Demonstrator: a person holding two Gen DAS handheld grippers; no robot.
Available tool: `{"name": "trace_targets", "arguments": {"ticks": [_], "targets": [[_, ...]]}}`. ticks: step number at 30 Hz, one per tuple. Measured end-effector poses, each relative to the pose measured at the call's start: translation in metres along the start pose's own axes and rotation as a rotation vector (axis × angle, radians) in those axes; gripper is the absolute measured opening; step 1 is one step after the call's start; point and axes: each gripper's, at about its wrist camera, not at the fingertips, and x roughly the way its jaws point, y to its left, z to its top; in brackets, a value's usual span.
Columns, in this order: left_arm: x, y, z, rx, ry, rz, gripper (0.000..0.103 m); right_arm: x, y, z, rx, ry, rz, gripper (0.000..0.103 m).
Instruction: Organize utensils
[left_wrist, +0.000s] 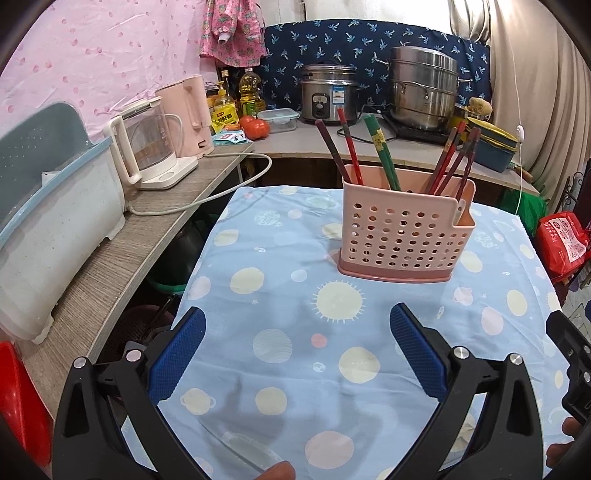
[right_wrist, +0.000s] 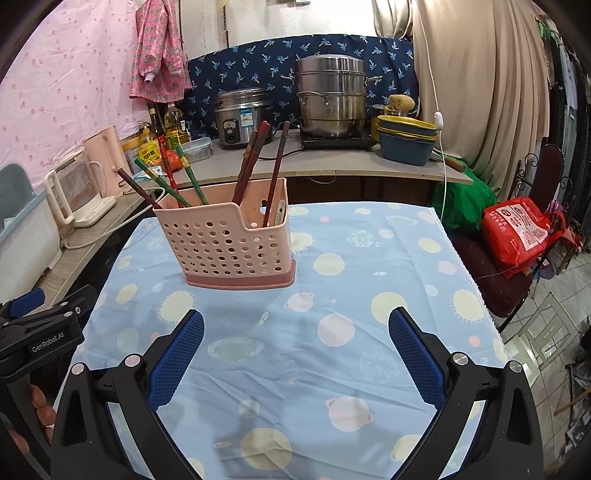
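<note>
Both fingers (left_wrist: 417, 354) (right_wrist: 177, 354) wide apart, empty.

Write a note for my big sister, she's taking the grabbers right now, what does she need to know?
Left gripper: open, holding nothing, over the blue planet tablecloth.
Right gripper: open, holding nothing too, over the same cloth.
The pink holder stands upright on the cloth, ahead of both grippers.
Done: the chopsticks I can see, red, brown and green, all stand in the holder, leaning different ways.
Left: I see no loose utensils on the cloth in either view. Maybe check outside the views, or straighten the leaning sticks.
</note>
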Motion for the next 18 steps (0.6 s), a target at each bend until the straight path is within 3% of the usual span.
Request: {"name": "trace_targets", "arguments": {"ticks": [18], "targets": [[0.0035, 0.0016, -0.0038, 0.000, 0.018, -0.018, 0.096, 0.0035, 0.0000, -0.0045, -0.007, 0.013, -0.003, 0.096]]}}
